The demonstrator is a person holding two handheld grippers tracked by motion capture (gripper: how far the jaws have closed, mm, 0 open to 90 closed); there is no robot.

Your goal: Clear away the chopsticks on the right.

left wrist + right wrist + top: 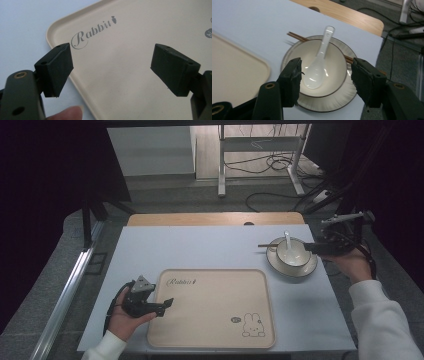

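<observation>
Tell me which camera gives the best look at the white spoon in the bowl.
The right gripper view: the spoon is close and large, lying in the bowl with its handle up on the rim. In the high view the spoon is small and far off.

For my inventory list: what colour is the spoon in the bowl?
The spoon is translucent white, best seen in the right gripper view.

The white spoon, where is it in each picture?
High view: the white spoon stands in the bowl, far right of the table.
Right gripper view: the spoon lies in the bowl, middle, between the black jaws.
Left gripper view: not in this picture.
Shared landmark: the beige tray.
</observation>
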